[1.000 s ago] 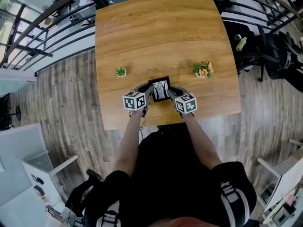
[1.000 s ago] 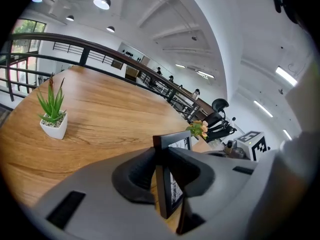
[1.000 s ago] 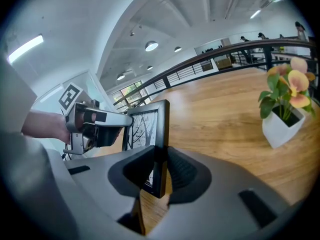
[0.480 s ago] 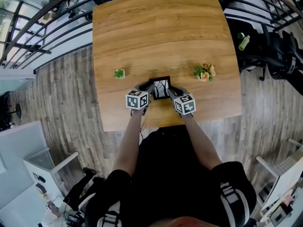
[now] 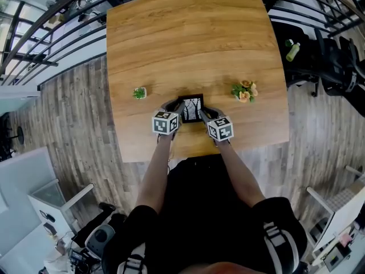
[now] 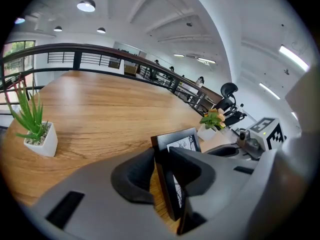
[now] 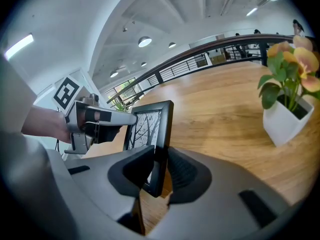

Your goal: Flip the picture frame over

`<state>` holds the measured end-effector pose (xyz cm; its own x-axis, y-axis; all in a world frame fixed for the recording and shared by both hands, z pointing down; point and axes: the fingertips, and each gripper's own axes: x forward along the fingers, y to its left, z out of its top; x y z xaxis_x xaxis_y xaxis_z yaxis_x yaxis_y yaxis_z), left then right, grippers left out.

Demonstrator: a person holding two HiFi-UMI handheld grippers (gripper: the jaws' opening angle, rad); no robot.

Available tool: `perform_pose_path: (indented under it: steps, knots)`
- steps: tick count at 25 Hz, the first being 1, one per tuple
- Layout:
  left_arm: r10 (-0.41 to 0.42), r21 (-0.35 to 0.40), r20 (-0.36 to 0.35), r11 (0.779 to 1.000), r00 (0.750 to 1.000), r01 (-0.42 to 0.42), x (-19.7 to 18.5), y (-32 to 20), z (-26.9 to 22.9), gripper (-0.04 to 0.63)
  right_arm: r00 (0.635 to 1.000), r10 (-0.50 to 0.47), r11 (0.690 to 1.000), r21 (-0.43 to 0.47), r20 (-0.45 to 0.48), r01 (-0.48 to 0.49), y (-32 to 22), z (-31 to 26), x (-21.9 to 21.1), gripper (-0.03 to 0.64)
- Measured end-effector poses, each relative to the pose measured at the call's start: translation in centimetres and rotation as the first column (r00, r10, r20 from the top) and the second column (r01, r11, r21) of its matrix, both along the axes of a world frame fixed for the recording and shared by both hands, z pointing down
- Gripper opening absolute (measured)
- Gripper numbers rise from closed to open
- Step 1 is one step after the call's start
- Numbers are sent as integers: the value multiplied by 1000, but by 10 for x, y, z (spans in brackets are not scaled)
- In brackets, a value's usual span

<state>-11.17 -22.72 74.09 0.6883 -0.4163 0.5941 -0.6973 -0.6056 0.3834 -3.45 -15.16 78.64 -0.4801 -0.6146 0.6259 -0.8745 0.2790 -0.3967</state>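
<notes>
- Frame (image 5: 192, 108) is standing near the middle of the table's (image 5: 188, 39) near edge. It is held on edge rather than lying flat, with the tree print facing up toward the head camera.
- I cannot tell whether its lower edge is touching the table.
- Right gripper (image 7: 160, 151) is clamping the frame's right side. Its jaws are narrow, with one pad on the glass face and one on the back.
- Left gripper (image 6: 161, 154) is straddling the opposite side. Its jaws are opening with the frame between them, and the pads look to be just touching it.
- A plant (image 5: 139, 93) is sitting toward the table's left side and a flower pot (image 5: 244, 92) toward its right, both well clear.
- Step in hand, as I judge it: mid-flip. The frame is on edge and the print side is not yet down.
- Next move is calling for one firm hold while the other gripper is easing off. The frame then tips over so the print goes toward the table.
- Risk: a thin edge slipping in a one-sided grip.
</notes>
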Motion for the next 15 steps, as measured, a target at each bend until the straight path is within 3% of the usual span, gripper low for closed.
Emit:
perform_pose_path:
  steps: [15]
  knots:
    - [-54,-20,39,998,998,55,-2,-12,23,117,1000,31,999,-31,-1,-31,-9,10,2,92]
